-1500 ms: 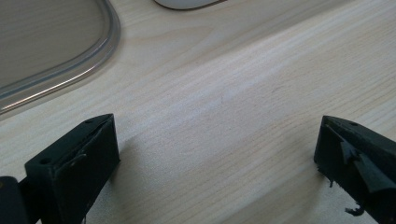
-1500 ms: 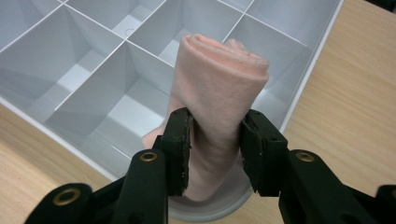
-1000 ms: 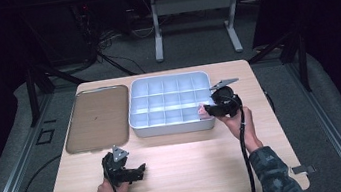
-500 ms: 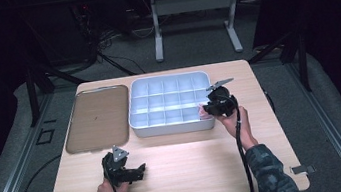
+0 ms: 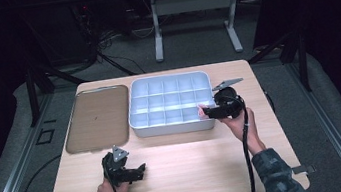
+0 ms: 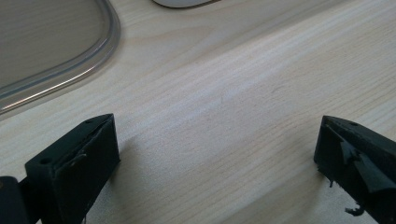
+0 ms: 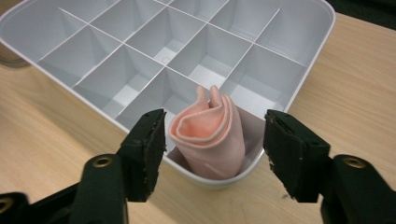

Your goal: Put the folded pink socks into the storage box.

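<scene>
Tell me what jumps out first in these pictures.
A rolled pink cloth stands in the near right corner compartment of the white divided tray, between the right claw whose jaws have just opened off it. A brown flat tray lies left; the left claw rests open on the table.

Rolled cloth (image 7: 212, 135) stands in the divided box's (image 7: 308, 74) corner compartment.

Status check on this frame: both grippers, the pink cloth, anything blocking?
Right gripper jaws just opened, clear of the rolled pink cloth, standing in the divided box's corner compartment. Left gripper open over bare table. Nothing blocking.
</scene>
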{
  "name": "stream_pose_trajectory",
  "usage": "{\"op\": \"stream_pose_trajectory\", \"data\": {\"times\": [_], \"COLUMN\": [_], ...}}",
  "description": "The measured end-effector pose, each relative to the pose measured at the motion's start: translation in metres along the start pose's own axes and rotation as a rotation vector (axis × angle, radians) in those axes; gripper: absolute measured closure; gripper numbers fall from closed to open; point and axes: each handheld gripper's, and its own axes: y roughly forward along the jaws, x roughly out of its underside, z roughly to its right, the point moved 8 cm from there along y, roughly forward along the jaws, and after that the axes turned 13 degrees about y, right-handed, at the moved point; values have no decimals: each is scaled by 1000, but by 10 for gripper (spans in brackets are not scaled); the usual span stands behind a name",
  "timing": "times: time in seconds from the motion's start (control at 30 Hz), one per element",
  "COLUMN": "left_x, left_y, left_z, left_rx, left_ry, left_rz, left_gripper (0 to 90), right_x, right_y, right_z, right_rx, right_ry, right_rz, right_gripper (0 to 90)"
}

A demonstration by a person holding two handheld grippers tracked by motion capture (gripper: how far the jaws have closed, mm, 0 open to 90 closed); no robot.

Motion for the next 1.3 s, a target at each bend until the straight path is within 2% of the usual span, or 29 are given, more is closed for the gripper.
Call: {"op": "stream_pose_trajectory", "data": {"times": [0.37,0.57,0.63,0.73,0.87,1.03,1.07,1.17,1.2,1.3], "left_x": [0,0,0,0,0,0,0,0,0,0], "left_y": [0,0,0,0,0,0,0,0,0,0], "left_z": [0,0,0,0,0,0,0,0,0,0], "left_rx": [0,0,0,0,0,0,-1,-1,0,0], "left_ry": [-1,-1,0,0,-1,-2,-3,-2,-3,-3], "left_rz": [0,0,0,0,0,0,0,0,0,-1], "left_gripper": [0,0,0,0,0,0,0,0,0,0], "right_x": [11,18,23,32,44,59,70,77,89,104], "right_y": [-40,-57,-67,-73,-78,-82,-84,-84,-83,-80], "right_z": [-7,-5,-2,3,11,18,24,29,34,42], "right_rx": [-30,-42,-41,-40,-36,-25,-13,-1,6,21], "right_ry": [-27,-24,-21,-24,-18,-5,-2,8,25,43], "right_rz": [36,57,81,83,82,93,86,96,95,88], "right_gripper": [166,143,118,75,31,19,16,9,0,0]}}
